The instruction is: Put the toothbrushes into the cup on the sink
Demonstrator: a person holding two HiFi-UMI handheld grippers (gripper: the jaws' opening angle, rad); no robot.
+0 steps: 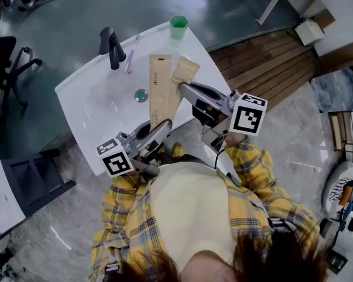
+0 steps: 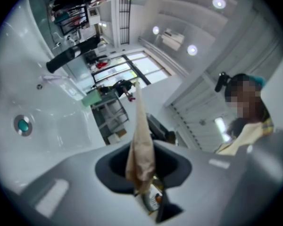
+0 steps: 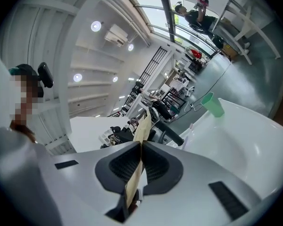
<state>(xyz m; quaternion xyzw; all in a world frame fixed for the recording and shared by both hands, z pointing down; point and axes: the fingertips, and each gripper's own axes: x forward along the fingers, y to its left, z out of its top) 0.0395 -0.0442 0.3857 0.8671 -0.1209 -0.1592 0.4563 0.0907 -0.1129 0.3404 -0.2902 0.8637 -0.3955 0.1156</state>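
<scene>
Two brown paper toothbrush packets hang over the white sink. My left gripper is shut on the near end of the long packet, which shows edge-on between the jaws. My right gripper is shut on the shorter packet, a thin strip pinched between the ribbed pads. The green cup stands on the sink's far corner and shows in the right gripper view. A clear loose toothbrush lies beside the faucet.
A black faucet stands at the sink's far left rim, and a round drain sits in the basin. The person in a yellow plaid shirt stands against the near rim. A dark chair is at the left, wooden decking at the right.
</scene>
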